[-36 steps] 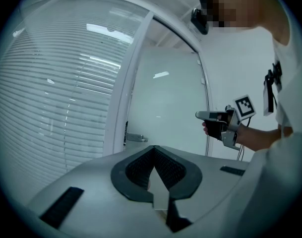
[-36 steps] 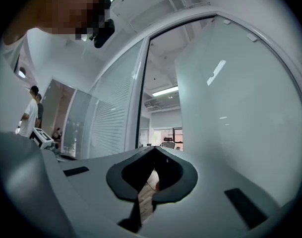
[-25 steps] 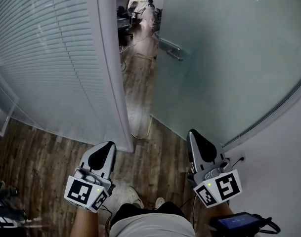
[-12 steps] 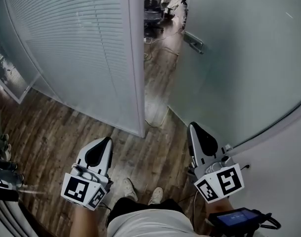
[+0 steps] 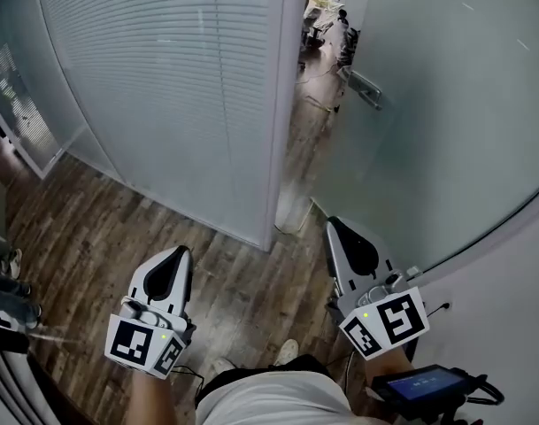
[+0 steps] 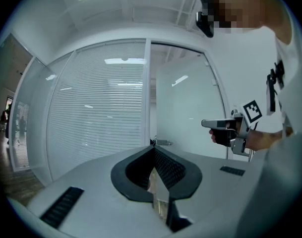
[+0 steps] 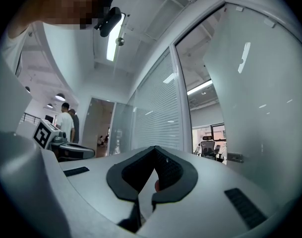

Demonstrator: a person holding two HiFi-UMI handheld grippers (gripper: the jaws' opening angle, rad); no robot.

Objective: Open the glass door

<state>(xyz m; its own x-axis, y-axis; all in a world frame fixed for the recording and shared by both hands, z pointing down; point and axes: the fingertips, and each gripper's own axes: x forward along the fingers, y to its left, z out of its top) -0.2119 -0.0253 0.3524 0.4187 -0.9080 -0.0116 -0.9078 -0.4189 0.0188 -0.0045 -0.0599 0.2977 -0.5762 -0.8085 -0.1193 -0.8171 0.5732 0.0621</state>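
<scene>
Glass door (image 5: pixel 428 122) stands ajar at upper right, handle (image 5: pixel 365 88) near its edge, a gap between it and the partition (image 5: pixel 163 87). Left gripper (image 5: pixel 173 262) and right gripper (image 5: pixel 338 235) sit low over the floor (image 5: pixel 83 228), clear of the door, jaws pressed together, empty.
</scene>
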